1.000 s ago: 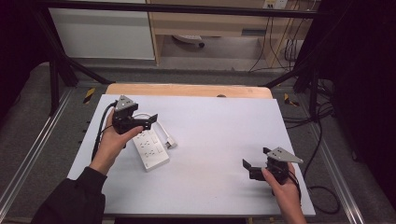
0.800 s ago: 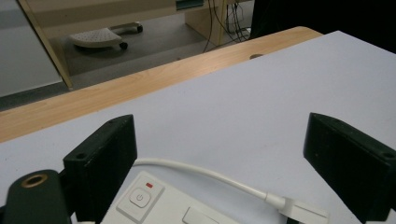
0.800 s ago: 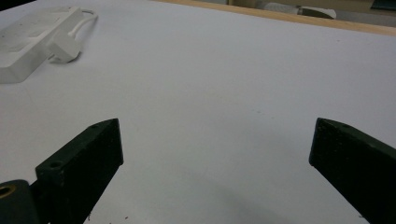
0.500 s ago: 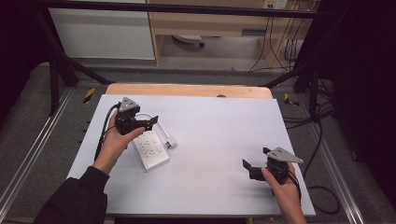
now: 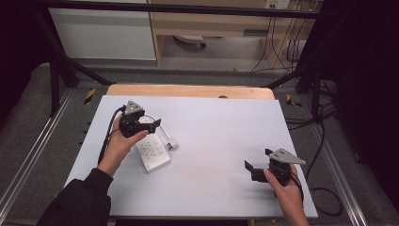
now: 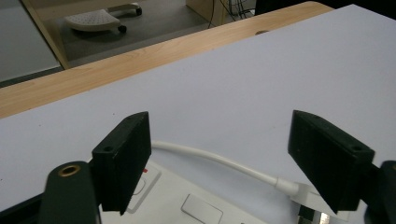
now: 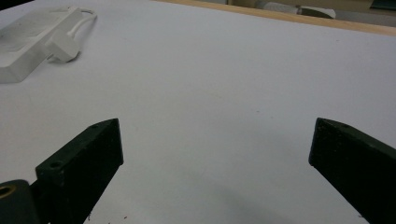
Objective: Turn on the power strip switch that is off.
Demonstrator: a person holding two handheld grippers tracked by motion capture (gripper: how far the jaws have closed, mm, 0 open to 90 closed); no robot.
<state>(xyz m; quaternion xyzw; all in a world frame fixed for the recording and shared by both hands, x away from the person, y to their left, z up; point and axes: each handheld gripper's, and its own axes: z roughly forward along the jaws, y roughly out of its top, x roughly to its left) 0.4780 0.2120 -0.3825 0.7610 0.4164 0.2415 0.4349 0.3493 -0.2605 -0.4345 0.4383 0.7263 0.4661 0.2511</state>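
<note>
**Hovering over a white power strip, both tongs apart**

Seen at centre left of the high view: left tongs [image 5: 153, 125], held in the left hand [image 5: 117, 146], jaws spread wide and clamped on nothing, poised just above the far end of a white power strip [image 5: 153, 155]. Lay flat on the white table [image 5: 221, 132], that strip, angled toward the lower right of the frame, with its white cable [image 5: 164, 134] curling round to a plug [image 5: 172, 145] just beside it. Framed between the jaws in the left gripper view: the strip's top face [image 6: 187, 205] at the bottom edge, the cable [image 6: 210, 158] running across to the plug [image 6: 303, 193] near the right jaw.

Held at the lower right of the high view, well apart from the strip: right tongs [image 5: 256, 165] in the right hand [image 5: 284, 193], jaws likewise wide open and empty, low over bare table. Visible far off at the upper left of the right gripper view: the strip [image 7: 28, 42] and plug [image 7: 63, 46].
</note>
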